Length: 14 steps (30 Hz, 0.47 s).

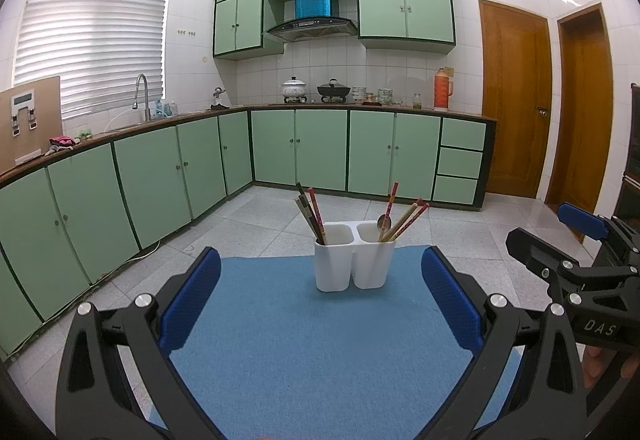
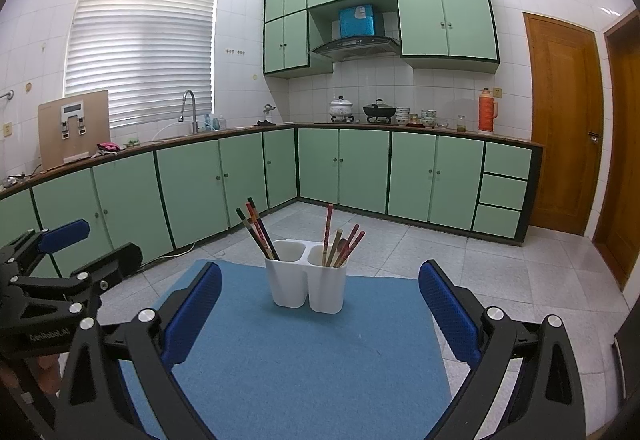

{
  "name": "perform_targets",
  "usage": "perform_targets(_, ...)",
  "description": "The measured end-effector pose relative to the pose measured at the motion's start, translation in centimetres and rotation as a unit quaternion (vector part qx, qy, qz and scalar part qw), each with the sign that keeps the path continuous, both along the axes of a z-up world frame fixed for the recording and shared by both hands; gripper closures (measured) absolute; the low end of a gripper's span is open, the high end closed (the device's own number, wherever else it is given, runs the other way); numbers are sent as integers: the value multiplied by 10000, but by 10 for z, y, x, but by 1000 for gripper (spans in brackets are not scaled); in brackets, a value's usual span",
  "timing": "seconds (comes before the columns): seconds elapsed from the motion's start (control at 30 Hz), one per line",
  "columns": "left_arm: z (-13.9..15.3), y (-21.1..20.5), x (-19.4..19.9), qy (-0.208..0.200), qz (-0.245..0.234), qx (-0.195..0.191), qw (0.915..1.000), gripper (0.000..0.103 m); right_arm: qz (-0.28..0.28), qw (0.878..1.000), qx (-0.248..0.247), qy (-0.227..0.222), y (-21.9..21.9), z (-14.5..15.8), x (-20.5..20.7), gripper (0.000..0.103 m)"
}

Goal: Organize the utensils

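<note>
A white two-compartment utensil holder stands at the far end of a blue mat. Its left compartment holds several dark and red chopsticks. The right compartment holds several red and tan chopsticks and a metal spoon. My left gripper is open and empty, short of the holder. My right gripper is open too, with nothing between its fingers. Each gripper shows at the edge of the other's view, the right one and the left one.
The mat lies on a small table over a grey tiled floor. Green kitchen cabinets with a sink and faucet, pots and an orange thermos line the walls beyond. Wooden doors stand at right.
</note>
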<state>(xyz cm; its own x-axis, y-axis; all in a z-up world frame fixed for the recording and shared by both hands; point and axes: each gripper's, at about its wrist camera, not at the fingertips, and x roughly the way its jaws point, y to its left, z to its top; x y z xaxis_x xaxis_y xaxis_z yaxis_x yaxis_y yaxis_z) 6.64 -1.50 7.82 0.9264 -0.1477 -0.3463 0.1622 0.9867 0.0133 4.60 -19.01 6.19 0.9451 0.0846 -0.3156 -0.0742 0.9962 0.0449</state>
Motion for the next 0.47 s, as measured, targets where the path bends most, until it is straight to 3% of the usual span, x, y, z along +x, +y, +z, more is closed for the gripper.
perform_targets(0.47,-2,-2,1,53,33,-21,10000,6,-2,10000,26,12,1,-1,4,6)
